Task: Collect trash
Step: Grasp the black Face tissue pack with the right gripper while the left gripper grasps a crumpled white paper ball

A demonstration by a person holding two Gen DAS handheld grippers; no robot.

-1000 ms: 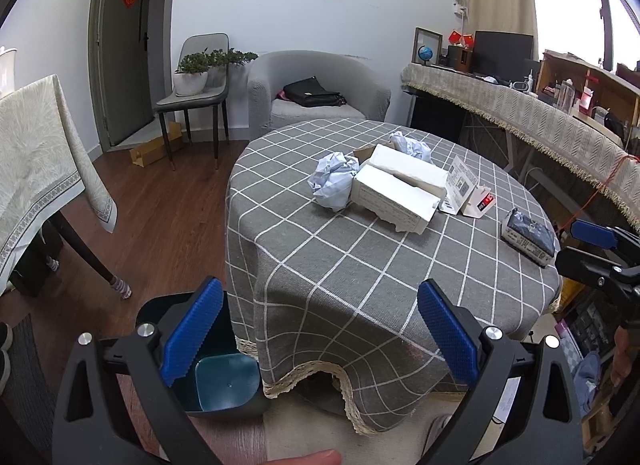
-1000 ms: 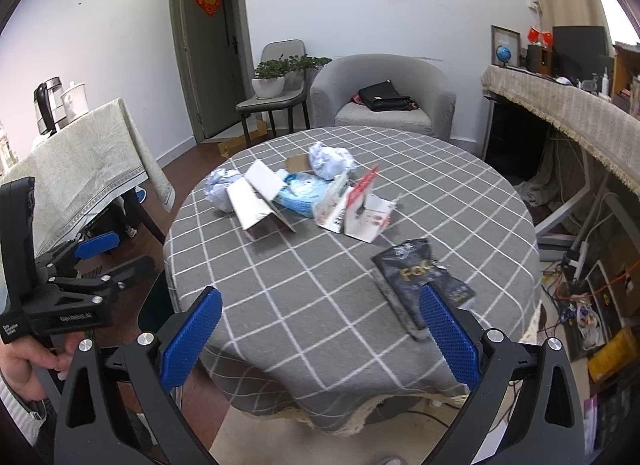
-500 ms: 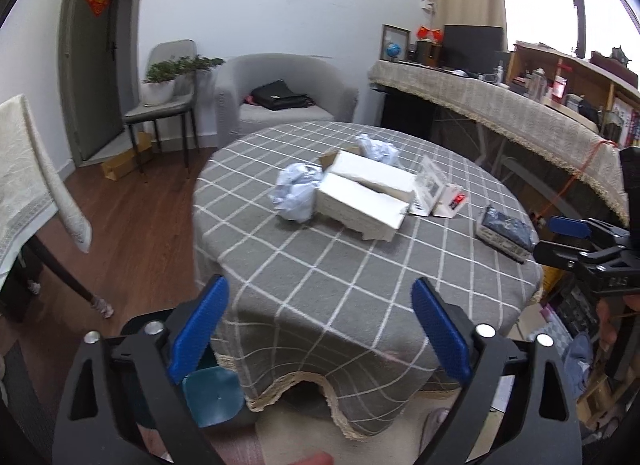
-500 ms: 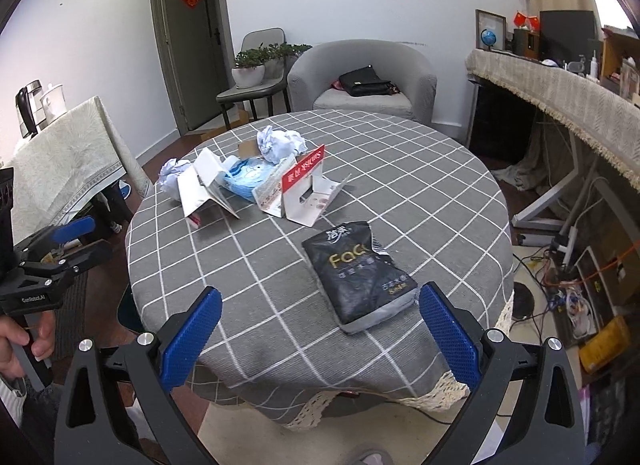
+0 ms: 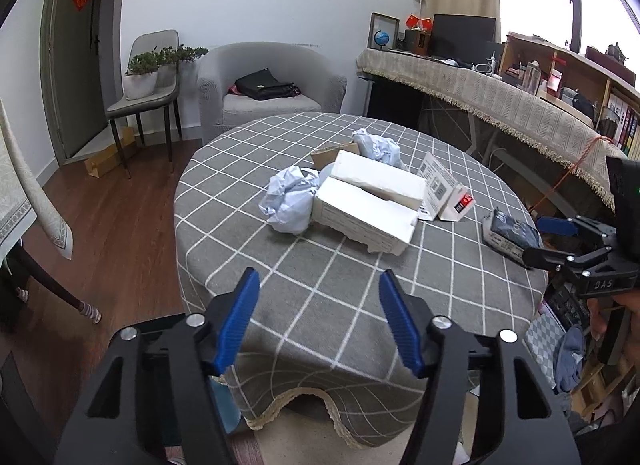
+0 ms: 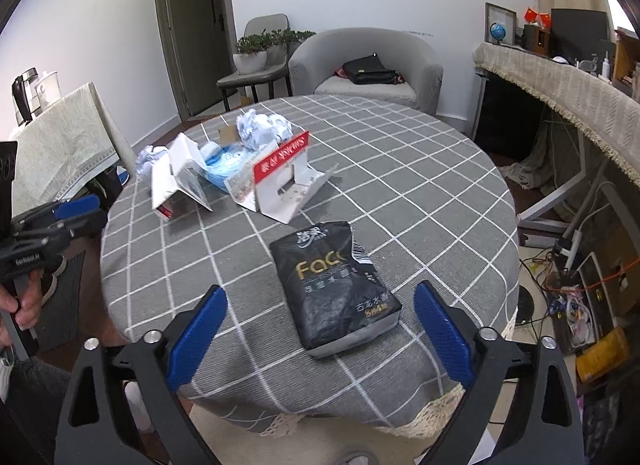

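Note:
A round table in grey checked cloth (image 5: 320,305) carries the trash. There are two crumpled paper balls (image 5: 290,201) (image 5: 378,147), an open white box (image 5: 368,209), a red-and-white carton (image 6: 280,177) and a black tissue pack (image 6: 334,289). My left gripper (image 5: 318,281) hovers over the table's near edge, short of the nearer ball and the box. Its jaws are closing with nothing between them. My right gripper (image 6: 320,293) is wide, its jaws just starting to close. The black pack lies ahead between the fingers, untouched.
A sliver of teal bin (image 5: 226,405) shows below the table edge behind my left fingers. A grey armchair (image 5: 272,85) with a black bag and a chair with plants (image 5: 148,77) stand behind. A long draped counter (image 5: 480,89) runs along the right. Cables (image 6: 572,265) litter the floor.
My left jaws have narrowed a lot and the gripper has come in over the table edge. My right gripper has moved forward and down, so the black pack now sits between its fingers.

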